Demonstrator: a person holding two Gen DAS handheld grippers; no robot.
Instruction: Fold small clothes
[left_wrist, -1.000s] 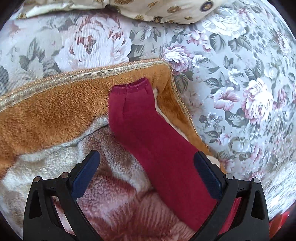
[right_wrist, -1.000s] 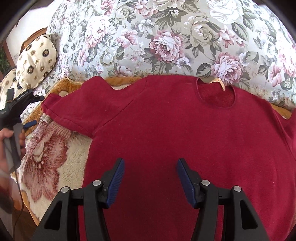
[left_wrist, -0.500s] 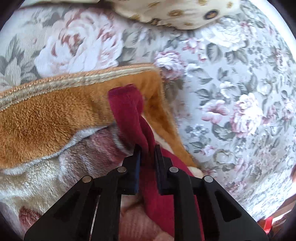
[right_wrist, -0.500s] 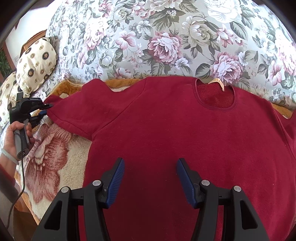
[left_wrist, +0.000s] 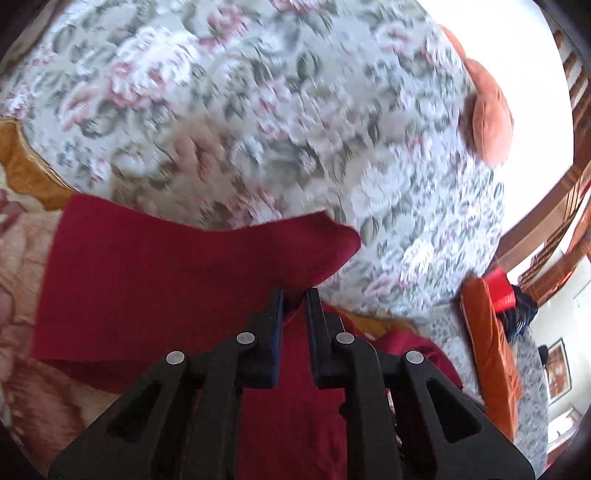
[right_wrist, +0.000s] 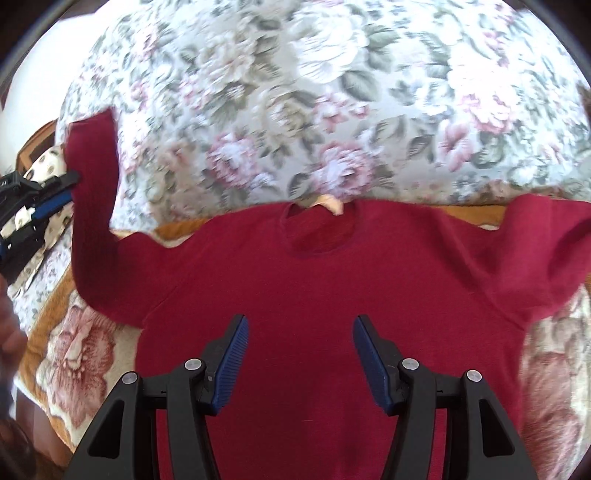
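Jaws of the left gripper (left_wrist: 294, 295) pinch the sleeve (right_wrist: 92, 192) of the red sweater (right_wrist: 332, 295), lifting it at nine o'clock, probably to fold it inward. Right gripper (right_wrist: 299, 354) hovers wide over the chest. Sweater lies on a blanket (right_wrist: 74, 350), bedspread (right_wrist: 295, 92) at twelve.

Matt red knit sweater (right_wrist: 332, 295), plush fleece blanket (right_wrist: 81, 350), floral woven bedspread (right_wrist: 295, 110), matt black plastic tool (left_wrist: 293, 299)

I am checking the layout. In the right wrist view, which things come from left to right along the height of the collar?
left gripper → raised sleeve → collar with its tag → other sleeve
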